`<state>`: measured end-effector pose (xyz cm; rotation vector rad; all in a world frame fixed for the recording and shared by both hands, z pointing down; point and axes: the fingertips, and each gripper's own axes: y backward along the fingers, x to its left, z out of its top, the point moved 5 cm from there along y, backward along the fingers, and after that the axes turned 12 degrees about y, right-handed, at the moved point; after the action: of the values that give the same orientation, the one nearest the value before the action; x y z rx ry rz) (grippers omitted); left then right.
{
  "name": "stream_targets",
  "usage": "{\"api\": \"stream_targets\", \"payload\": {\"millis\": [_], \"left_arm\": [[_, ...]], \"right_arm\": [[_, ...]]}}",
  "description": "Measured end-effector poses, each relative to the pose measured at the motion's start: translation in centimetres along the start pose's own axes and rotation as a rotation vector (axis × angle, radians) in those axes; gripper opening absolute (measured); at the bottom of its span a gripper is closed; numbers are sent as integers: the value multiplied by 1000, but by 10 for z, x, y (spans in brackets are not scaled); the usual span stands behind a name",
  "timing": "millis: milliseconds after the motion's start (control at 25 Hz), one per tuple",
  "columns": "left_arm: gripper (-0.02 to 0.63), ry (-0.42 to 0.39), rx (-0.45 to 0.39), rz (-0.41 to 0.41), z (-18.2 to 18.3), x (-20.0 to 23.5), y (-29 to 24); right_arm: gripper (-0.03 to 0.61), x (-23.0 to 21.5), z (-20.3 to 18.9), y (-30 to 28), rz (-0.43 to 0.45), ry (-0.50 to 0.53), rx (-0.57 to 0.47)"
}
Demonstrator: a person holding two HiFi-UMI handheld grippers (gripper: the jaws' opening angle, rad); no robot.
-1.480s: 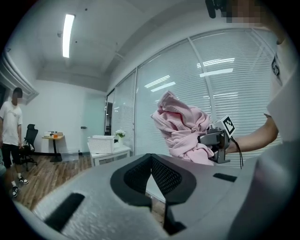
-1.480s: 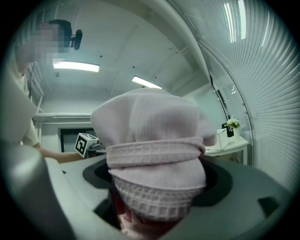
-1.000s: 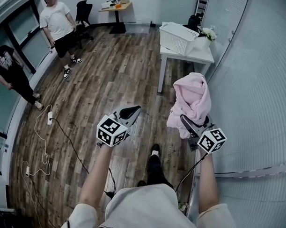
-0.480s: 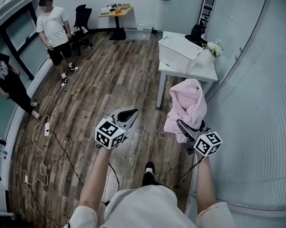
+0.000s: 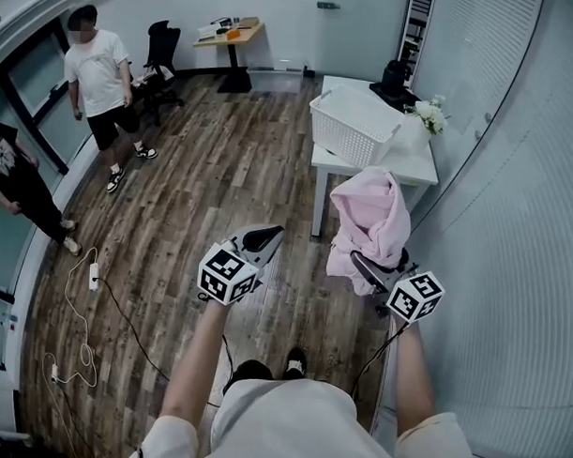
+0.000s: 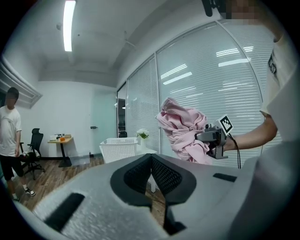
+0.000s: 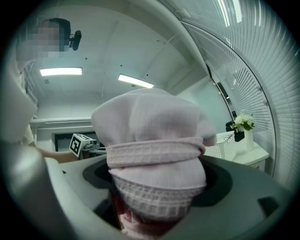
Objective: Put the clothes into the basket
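Steadily lift the pink garment (image 5: pixel 371 217), clamped in the fingers of the right gripper (image 5: pixel 365 266) well short of the basket (image 5: pixel 351 122), over the basket's rim before releasing. Keep the left gripper (image 5: pixel 267 236), fingers closed and empty, clear of the basket.

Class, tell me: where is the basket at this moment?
In the head view the basket stands on the white table at upper right, beside the flowers, beyond the pink cloth held by the right gripper.
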<state>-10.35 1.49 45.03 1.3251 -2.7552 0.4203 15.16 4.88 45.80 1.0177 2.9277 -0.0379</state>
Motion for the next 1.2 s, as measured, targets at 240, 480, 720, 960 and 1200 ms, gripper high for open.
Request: {"api": "stream_targets", "payload": {"millis": [240, 480, 720, 960, 1200], "left_arm": [[12, 9, 14, 4, -3, 16, -24], [12, 2, 2, -8, 7, 39, -62], [12, -14, -6, -76, 23, 71, -113], [12, -25, -28, -131, 51, 116, -170], [12, -2, -49, -161, 79, 165, -217]], "right_arm": [[454, -24, 1, -9, -27, -14, -26], [454, -55, 5, -30, -48, -21, -43], [454, -89, 5, -57, -81, 7, -29], [454, -128, 6, -96, -106, 21, 2], [454, -166, 19, -142, -124, 18, 20]]}}
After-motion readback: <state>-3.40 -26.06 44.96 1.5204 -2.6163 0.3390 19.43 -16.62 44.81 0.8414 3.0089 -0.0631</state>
